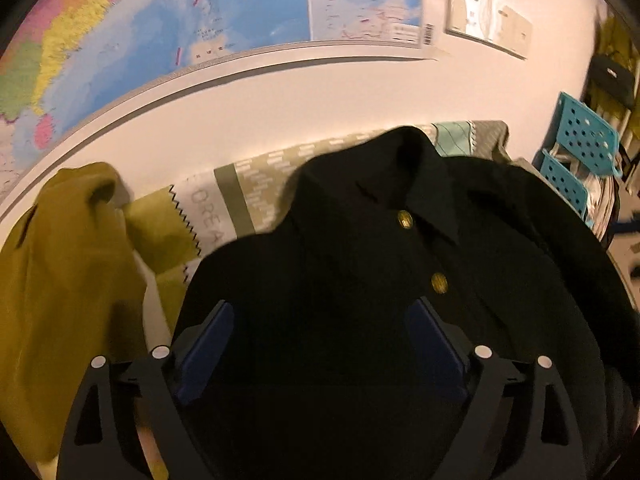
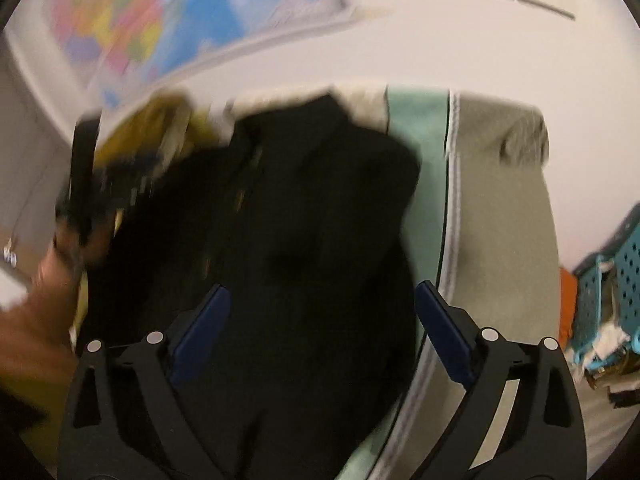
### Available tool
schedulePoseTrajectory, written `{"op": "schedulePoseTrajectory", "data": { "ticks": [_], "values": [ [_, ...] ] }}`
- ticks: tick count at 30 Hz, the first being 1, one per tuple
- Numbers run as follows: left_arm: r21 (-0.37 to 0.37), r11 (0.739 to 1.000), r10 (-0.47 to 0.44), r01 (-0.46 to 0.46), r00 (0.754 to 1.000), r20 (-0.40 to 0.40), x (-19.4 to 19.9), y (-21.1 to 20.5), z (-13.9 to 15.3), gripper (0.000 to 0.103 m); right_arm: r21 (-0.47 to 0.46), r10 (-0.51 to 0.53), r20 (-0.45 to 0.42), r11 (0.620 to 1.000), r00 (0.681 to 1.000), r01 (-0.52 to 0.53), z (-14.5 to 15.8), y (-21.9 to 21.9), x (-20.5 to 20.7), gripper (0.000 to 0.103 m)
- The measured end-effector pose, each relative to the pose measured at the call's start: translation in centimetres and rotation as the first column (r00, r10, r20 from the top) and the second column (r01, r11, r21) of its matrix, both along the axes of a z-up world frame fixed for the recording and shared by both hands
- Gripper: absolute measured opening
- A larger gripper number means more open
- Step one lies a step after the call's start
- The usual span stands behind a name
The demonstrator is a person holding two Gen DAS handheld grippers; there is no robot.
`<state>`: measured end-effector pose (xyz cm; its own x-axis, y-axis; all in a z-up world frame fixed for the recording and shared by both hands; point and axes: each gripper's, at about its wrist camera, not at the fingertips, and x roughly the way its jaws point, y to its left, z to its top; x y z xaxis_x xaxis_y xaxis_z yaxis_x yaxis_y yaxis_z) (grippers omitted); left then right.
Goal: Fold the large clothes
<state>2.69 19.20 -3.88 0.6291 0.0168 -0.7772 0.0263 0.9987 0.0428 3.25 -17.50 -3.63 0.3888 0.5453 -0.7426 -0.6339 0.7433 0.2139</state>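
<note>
Currently over a black jacket (image 1: 400,248) spread on a patterned bedspread (image 1: 256,184), collar toward the wall, two gold buttons (image 1: 405,219) visible down the front. Left gripper (image 1: 324,316) poised above the jacket's lower front, jaws wide apart, blue pads (image 1: 208,344) clear of the cloth, nothing clamped. Right gripper (image 2: 322,300) likewise above the jacket (image 2: 280,240), near its right edge, jaws wide apart, nothing between the pads; right-hand pad (image 2: 444,332) over the mint-green strip (image 2: 420,160) of the bedspread rather than over the jacket. Contact with the fabric below not determinable from either view.

Olive-yellow garment (image 1: 68,264) heaped just beside the jacket on its left, partly on the bedspread, touching the wall side. Grey section of the bedspread (image 2: 504,208) at the far right, well apart from the jacket.

Seen from the right wrist, heavily blurred: a bare hand (image 2: 44,292) at the left edge gripping the other black tool frame (image 2: 82,184) beside the jacket.

Background: coloured wall map (image 1: 160,28) above, wall socket plate (image 1: 488,20) to its right, teal perforated baskets (image 1: 584,140) at the right margin.
</note>
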Motion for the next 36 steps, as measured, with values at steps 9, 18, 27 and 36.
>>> {"op": "schedulePoseTrajectory", "data": {
  "ticks": [9,18,27,36],
  "values": [
    [-0.022,0.999,-0.042,0.042,0.999,0.002,-1.5,-3.5,-1.2,0.088,-0.101,-0.065,0.089,0.992,0.994,0.074,-0.7,-3.2,-3.3,0.007],
    [-0.02,0.995,-0.097,0.097,0.995,0.021,-1.6,-6.2,-0.7,0.089,0.052,-0.407,0.096,0.913,0.908,0.404,2.1,-13.4,5.9,0.006],
    [0.033,0.994,-0.109,0.109,0.994,0.017,-5.5,-5.8,-1.1,0.091,0.24,-0.433,0.016,0.877,0.901,0.417,-0.1,-15.7,0.9,0.061],
    [0.008,0.994,0.112,-0.114,0.989,0.098,-13.9,1.7,0.1,0.093,0.132,-0.073,0.013,0.989,0.997,0.07,-3.5,-5.1,-9.1,0.089]
  ]
}}
